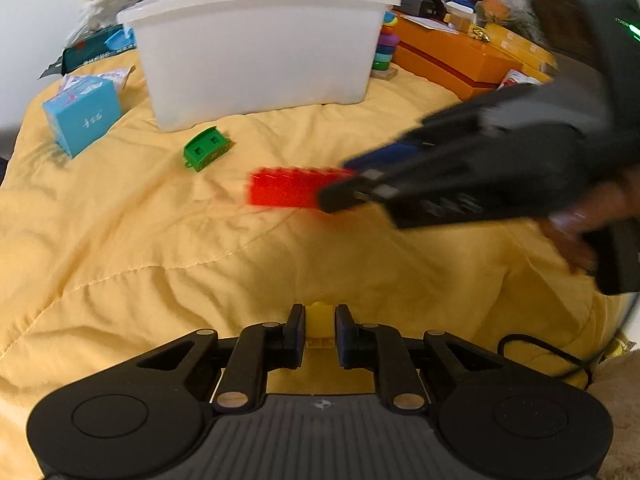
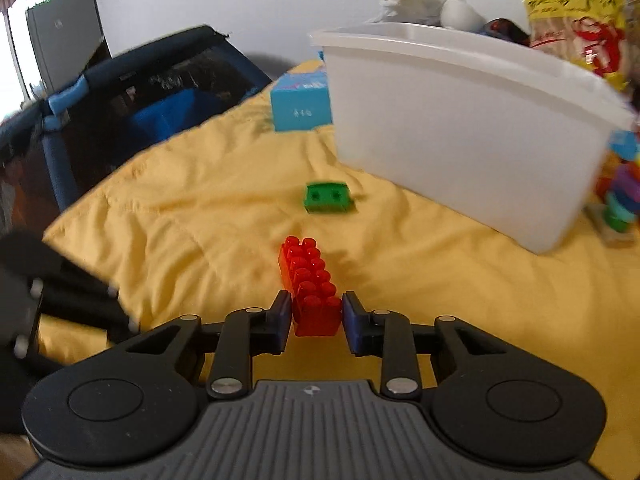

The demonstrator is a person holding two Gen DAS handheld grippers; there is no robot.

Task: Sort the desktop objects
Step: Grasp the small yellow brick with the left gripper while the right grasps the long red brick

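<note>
- Left wrist view: left gripper point(image 1: 319, 326) at bottom centre, nearly closed on a small yellow block point(image 1: 319, 325); right gripper point(image 1: 352, 188) reaching in from the right, blurred, carrying the red brick point(image 1: 286, 190) at mid-frame. White bin point(image 1: 256, 52) at top centre; green block point(image 1: 207, 148) lying loose on the yellow quilt point(image 1: 120, 240).
- Right wrist view: narrowly parted pads clamping the red brick point(image 2: 310, 286) at lower centre, brick pointing forward. Transport step, probably; next, lifting over the white bin point(image 2: 460, 120) rim at upper right, then letting go.

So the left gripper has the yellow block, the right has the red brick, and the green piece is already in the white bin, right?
Not quite. The green piece lies on the yellow cloth in front of the white bin, as the right wrist view shows. The left gripper does hold the yellow block, the right gripper the red brick.
</note>
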